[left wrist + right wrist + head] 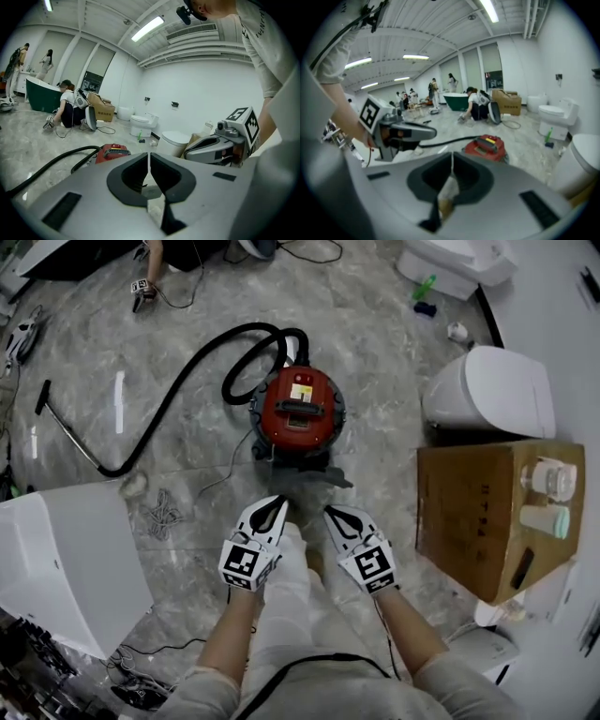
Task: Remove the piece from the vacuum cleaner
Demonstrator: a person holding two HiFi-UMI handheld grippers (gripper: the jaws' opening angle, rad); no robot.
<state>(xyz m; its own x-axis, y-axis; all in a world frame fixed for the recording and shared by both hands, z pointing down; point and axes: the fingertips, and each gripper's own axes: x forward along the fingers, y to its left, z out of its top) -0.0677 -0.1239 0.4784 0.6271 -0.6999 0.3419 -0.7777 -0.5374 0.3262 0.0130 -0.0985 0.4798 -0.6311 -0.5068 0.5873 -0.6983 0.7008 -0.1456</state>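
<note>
Clearly, the jaws of the left gripper (149, 160) are clenched, pad against pad, with nothing between them. The jaws of the right gripper (452, 161) are the same, closed and empty. Both grippers hang side by side above the floor (394, 352), apart from each other. Their tips are toward the vacuum cleaner (300, 409), which stands on the floor just ahead of them, untouched.

Only the head view gives the whole hose (178, 395). It leaves the far side of the red body, makes a loop, then runs left to a thin metal tube (67, 432) lying slantwise on the floor. This view also shows the black handle on the lid. Its long axis lies across, left to right, and the hose socket points away from the person. The gripper views show the room behind instead. Each one sees the other gripper with its marker cube, and a person (477, 105) low on the floor far off.

A grey part (314, 479) lies just at the near side of the vacuum cleaner. It may be a nozzle, but the gripper tips cover it partly. In both gripper views the lower half of the red body is cut off by the gripper's own grey housing. A cardboard box (469, 512) at the right stands well apart.
</note>
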